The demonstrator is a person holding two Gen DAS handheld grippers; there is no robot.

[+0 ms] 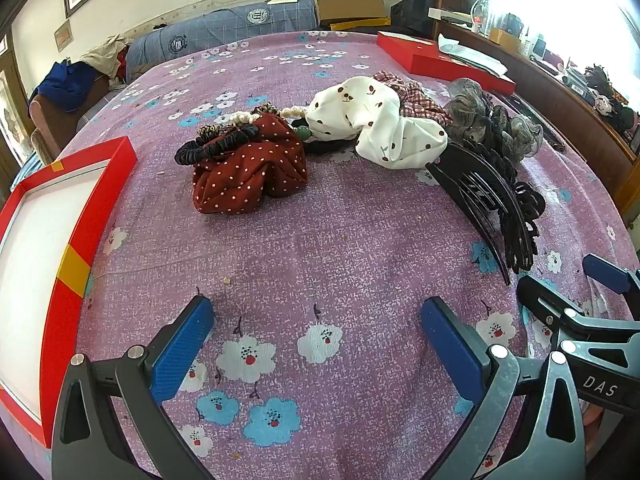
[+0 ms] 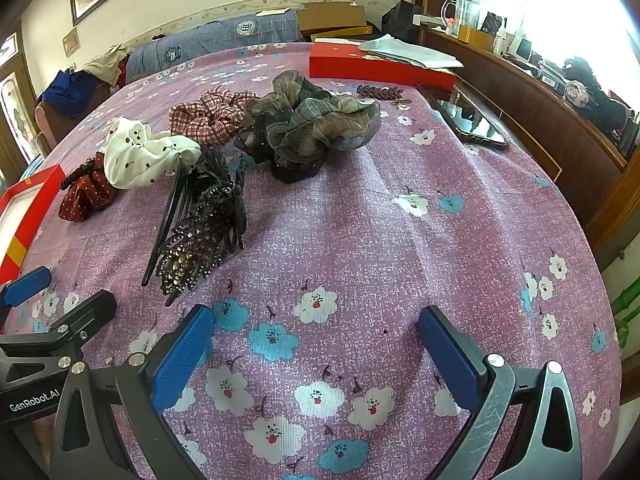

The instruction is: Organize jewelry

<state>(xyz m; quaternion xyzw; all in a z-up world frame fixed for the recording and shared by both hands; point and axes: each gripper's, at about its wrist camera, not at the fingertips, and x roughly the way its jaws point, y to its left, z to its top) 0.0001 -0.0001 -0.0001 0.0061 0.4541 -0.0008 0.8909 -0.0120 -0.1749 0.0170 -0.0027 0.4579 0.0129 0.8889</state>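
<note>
Hair accessories lie in a heap on the purple flowered cloth. A dark red dotted scrunchie (image 1: pixel 250 176) (image 2: pixel 86 196) lies with a thin black scrunchie (image 1: pixel 218 146) and a pearl string (image 1: pixel 256 116) on it. Beside them are a white dotted scrunchie (image 1: pixel 380 124) (image 2: pixel 148 154), a red plaid scrunchie (image 2: pixel 206 114), a grey gauze scrunchie (image 2: pixel 308 124) and black hair claws (image 1: pixel 492 200) (image 2: pixel 200 224). My left gripper (image 1: pixel 316 320) is open above bare cloth, short of the heap. My right gripper (image 2: pixel 316 330) is open too, with nothing between its fingers.
An open red box with a white inside (image 1: pixel 56 240) (image 2: pixel 24 208) lies at the left. A closed red box (image 1: pixel 440 60) (image 2: pixel 380 66) with papers sits at the back right. A phone (image 2: pixel 466 118) and a small brown clip (image 2: pixel 380 92) lie near it. A wooden headboard runs along the right.
</note>
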